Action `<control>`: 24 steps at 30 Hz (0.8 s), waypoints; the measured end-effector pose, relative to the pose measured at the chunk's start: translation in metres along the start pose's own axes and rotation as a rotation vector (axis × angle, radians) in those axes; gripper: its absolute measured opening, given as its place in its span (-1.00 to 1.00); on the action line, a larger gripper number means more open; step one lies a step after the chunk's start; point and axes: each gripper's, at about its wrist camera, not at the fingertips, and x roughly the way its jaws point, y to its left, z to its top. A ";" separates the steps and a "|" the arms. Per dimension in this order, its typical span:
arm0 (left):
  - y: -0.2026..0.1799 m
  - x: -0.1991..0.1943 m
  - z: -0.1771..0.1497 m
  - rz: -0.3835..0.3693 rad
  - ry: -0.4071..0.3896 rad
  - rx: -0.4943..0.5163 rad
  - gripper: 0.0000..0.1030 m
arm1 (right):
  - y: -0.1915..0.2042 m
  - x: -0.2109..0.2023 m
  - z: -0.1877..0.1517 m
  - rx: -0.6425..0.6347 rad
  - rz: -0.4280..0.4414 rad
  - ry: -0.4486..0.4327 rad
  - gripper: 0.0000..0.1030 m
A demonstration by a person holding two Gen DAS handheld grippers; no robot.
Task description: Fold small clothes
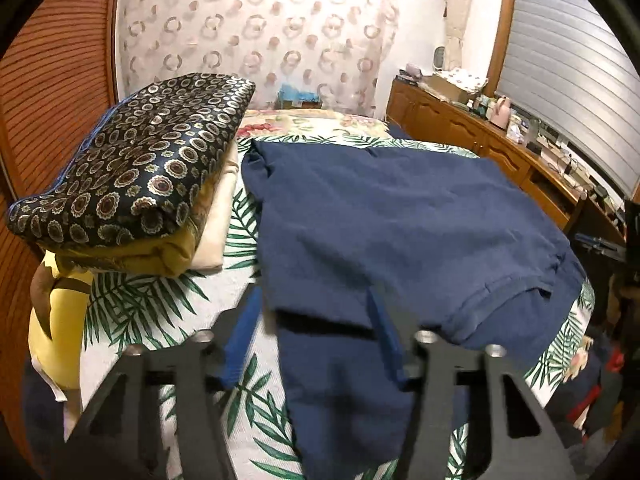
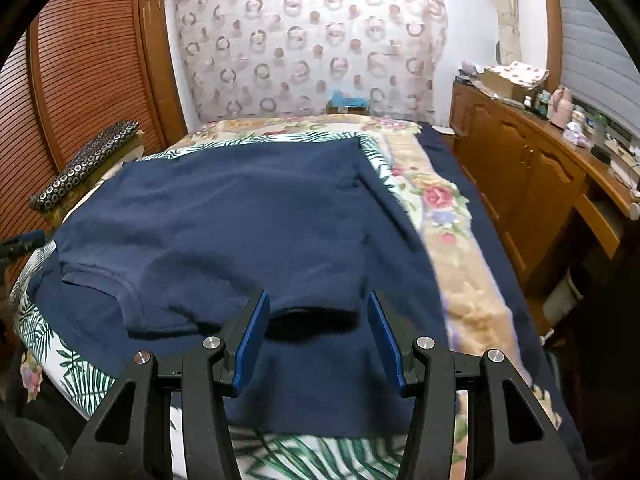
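1. The bed (image 2: 448,240), under a leaf-print cover, carries everything; places below are told from it.
2. The shirt (image 2: 240,216), navy, lies spread over the middle of the bed, its near hem at the bed's near edge. One layer is already doubled over: a raised fold edge sits just ahead of both tools, and a seamed hem or sleeve lies at the near side between them.
3. A pile of folded fabric (image 1: 132,168), dark patterned piece on top, sits at the bed's left side, just beside the shirt.
4. The right tool (image 2: 318,332) stands wide and empty, low over the near hem.
5. The left tool (image 1: 316,336) also looks wide and empty; its pads are blurred, so contact with the cloth is unsure.
6. The step in hand is probably taking the near hem. To do it well: straddle the edge at matching points, pinch both layers, lift evenly, carry the fold away from the bed's near edge, and lay it square.
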 end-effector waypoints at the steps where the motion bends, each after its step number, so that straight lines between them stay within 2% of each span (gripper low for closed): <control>1: 0.002 0.003 0.001 0.009 0.011 -0.005 0.03 | 0.000 0.000 -0.001 0.006 0.007 0.002 0.03; 5: 0.008 0.021 0.001 0.051 0.066 -0.027 0.03 | -0.007 0.002 -0.003 0.023 0.018 0.013 0.03; 8: 0.011 0.030 -0.001 0.041 0.086 -0.045 0.03 | -0.011 0.006 0.004 0.025 0.003 0.024 0.03; 9: 0.011 0.031 -0.001 0.020 0.085 -0.048 -0.02 | -0.012 0.006 0.005 0.028 -0.003 0.025 0.03; 10: 0.011 0.032 -0.001 -0.002 0.082 -0.044 -0.30 | -0.011 0.006 0.006 0.032 -0.005 0.027 0.03; 18: 0.007 0.039 0.001 0.018 0.097 -0.027 -0.34 | -0.009 0.012 0.008 0.039 -0.007 0.046 0.03; 19: 0.005 0.038 0.001 0.010 0.087 -0.020 -0.81 | -0.008 0.012 0.009 0.041 -0.005 0.045 0.03; 20: 0.003 0.036 0.001 0.008 0.072 -0.013 -0.91 | -0.007 0.012 0.009 0.042 -0.003 0.046 0.03; 24: -0.002 0.021 0.009 0.010 0.000 -0.004 -0.91 | -0.005 0.014 0.012 0.034 -0.007 0.043 0.03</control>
